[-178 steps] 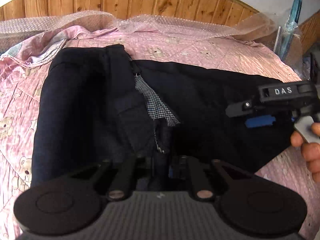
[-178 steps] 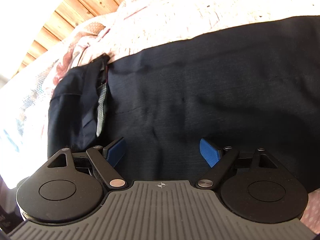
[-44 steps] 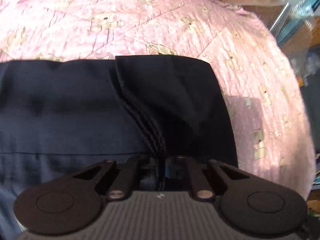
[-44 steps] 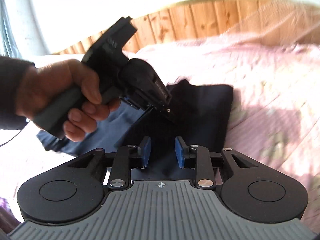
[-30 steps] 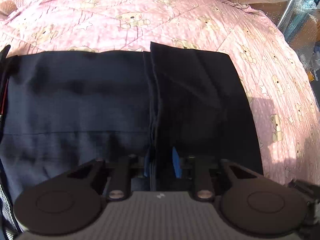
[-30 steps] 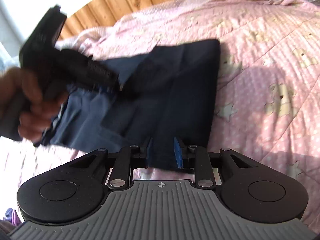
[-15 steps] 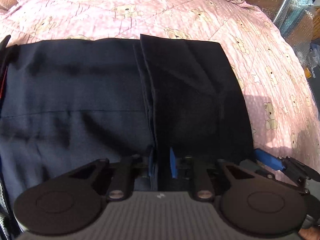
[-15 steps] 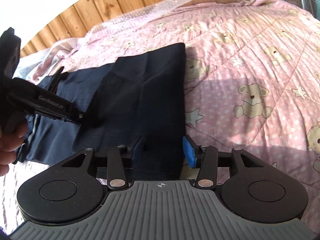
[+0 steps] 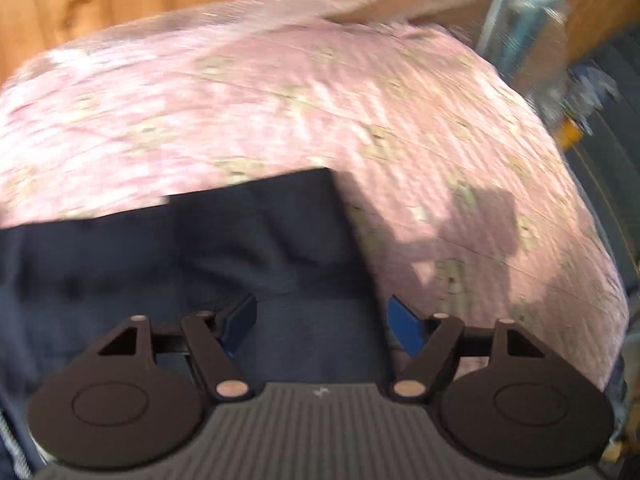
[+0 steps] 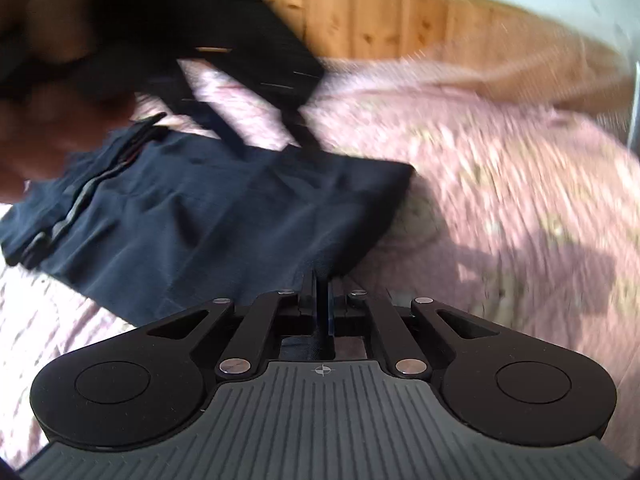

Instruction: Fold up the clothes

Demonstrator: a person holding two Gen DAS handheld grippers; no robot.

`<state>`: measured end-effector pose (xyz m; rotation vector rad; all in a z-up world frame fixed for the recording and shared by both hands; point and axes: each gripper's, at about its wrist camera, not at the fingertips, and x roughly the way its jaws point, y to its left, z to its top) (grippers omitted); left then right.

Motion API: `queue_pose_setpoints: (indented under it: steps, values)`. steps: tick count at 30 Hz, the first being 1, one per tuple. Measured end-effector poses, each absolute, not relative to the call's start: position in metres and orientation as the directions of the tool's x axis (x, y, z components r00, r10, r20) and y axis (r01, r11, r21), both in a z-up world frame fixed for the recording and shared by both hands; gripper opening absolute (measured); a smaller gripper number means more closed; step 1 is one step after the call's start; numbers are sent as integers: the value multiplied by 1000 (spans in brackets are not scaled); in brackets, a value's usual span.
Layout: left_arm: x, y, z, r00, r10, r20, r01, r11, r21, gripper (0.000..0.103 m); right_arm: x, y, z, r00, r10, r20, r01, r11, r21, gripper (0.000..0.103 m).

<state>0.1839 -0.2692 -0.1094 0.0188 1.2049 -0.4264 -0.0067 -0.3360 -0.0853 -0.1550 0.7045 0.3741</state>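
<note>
Trousers (image 10: 224, 216) on pink quilt (image 9: 304, 112); left hand-held gripper (image 9: 322, 320) apart, right hand-held gripper (image 10: 320, 304) clamped on hem.

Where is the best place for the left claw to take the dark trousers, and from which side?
Probably the folded end of the trousers, coming from the near side. That edge lies flat on the quilt beside the open left claw; the right claw already pinches the near corner.

The garment (image 9: 224, 248) is dark navy, plain, with a darker band along its waist end in the right wrist view. The quilt (image 9: 360, 112) beneath is pink with small pale beige motifs, blurred. The headboard (image 10: 380, 28) is warm orange-brown wood planks. The left gripper (image 9: 322, 322) has 2 blue pads on black fingers.
</note>
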Motion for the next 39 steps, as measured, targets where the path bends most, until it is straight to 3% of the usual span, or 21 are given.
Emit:
queue_pose_setpoints:
  steps: [1, 2, 3, 4, 5, 8, 10, 12, 15, 21, 26, 34, 37, 39]
  values:
    - [187, -275, -111, 274, -309, -911, 345, 915, -207, 73, -10, -329, -82, 708, 285, -646, -403, 914, -39, 2]
    - [189, -278, -118, 250, -302, -920, 363, 910, -200, 61, -12, -323, -79, 715, 287, -637, -413, 909, -52, 2]
    - [190, -278, -124, 231, -290, -929, 380, 906, -188, 46, -13, -317, -78, 721, 291, -629, -419, 906, -62, 2]
    - [189, -273, -128, 224, -288, -931, 387, 903, -186, 11, -15, -311, -76, 727, 294, -621, -426, 902, -72, 2]
    - [187, -263, -131, 226, -295, -929, 386, 902, -193, 9, -16, -305, -75, 729, 299, -615, -430, 900, -72, 2]
    - [180, -211, -112, 272, -354, -895, 327, 909, -260, 9, -18, -296, -70, 736, 342, -585, -444, 896, -34, 4]
    - [176, -161, -97, 315, -371, -874, 254, 920, -299, 9, -21, -292, -62, 735, 390, -554, -461, 887, 13, 30]
    - [168, -107, -91, 341, -370, -864, 172, 928, -329, 9, -24, -289, -53, 729, 447, -518, -480, 874, 79, 40]
    - [162, -40, -113, 331, -353, -875, 47, 932, -358, 9, -19, -275, -52, 692, 496, -524, -494, 855, 157, 40]
    - [159, 11, -156, 297, -367, -881, -32, 919, -394, 13, 5, -228, -92, 568, 494, -658, -491, 846, 211, 37]
    - [149, 21, -157, 341, -289, -894, -32, 947, -318, 33, 9, -203, -125, 487, 405, -774, -489, 860, 142, 30]
    - [114, 15, -130, 404, -237, -883, 12, 967, -253, 30, 21, -211, -102, 534, 429, -729, -433, 879, 200, 30]
    - [100, -3, -104, 471, -211, -857, 84, 977, -194, 30, 62, -225, -102, 548, 465, -695, -367, 881, 299, 38]
    - [87, -25, -90, 490, -258, -833, 165, 965, -202, 33, 99, -245, -108, 563, 504, -655, -280, 862, 423, 42]
